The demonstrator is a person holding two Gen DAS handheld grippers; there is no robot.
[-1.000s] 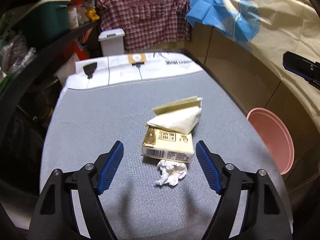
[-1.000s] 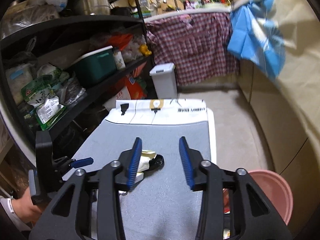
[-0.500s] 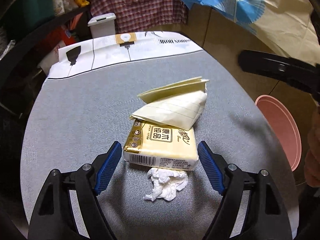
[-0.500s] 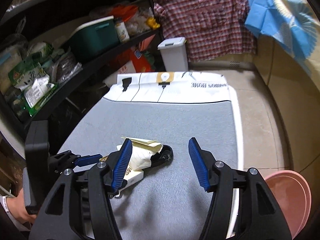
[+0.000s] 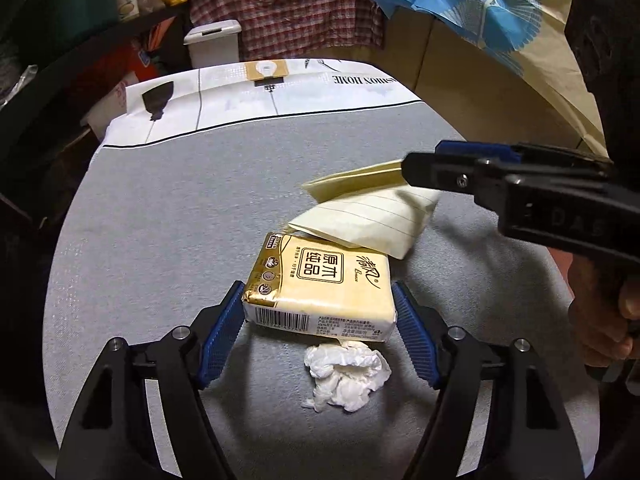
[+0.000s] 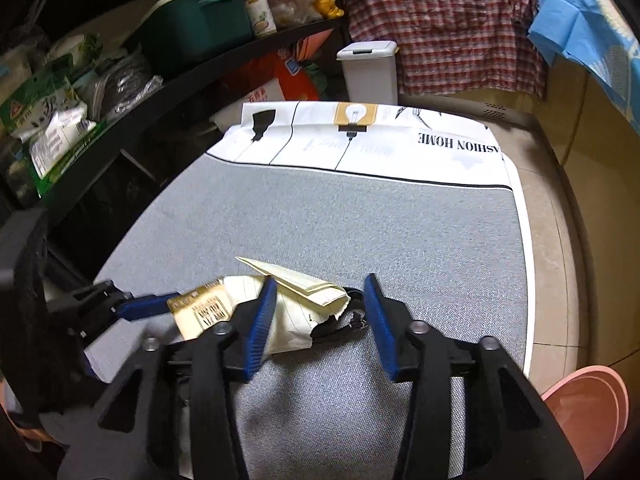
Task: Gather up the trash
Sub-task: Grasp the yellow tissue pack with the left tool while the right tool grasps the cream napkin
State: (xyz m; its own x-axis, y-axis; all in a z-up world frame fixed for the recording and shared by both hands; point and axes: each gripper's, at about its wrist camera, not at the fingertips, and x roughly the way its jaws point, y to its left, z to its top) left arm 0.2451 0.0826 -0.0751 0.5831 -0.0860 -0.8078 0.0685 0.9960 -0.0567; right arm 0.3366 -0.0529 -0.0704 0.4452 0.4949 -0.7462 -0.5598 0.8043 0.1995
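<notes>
A yellow tissue pack (image 5: 320, 292) lies on the grey table (image 5: 160, 220), with a crumpled white tissue (image 5: 344, 376) at its near end. My left gripper (image 5: 318, 312) straddles the pack's near end; its jaws are closing, with the pads right beside the pack's sides. A folded yellow lined paper (image 5: 368, 216) leans on the pack's far end. My right gripper (image 6: 320, 284) sits low over this paper (image 6: 308, 292), jaws closing, with the paper between them but not pinched. A small dark object (image 6: 354, 320) peeks out from under the paper.
A pink basin (image 6: 588, 404) stands on the floor right of the table. Beyond the table's far end stands a white lidded bin (image 6: 368, 68). Cluttered dark shelves (image 6: 120, 92) run along the left. A hand (image 5: 600, 320) holds the right gripper's handle.
The left gripper sank toward the pack, and its tips now flank it. The right gripper came down and in from the right over the folded paper; its jaws widened, then narrowed.
</notes>
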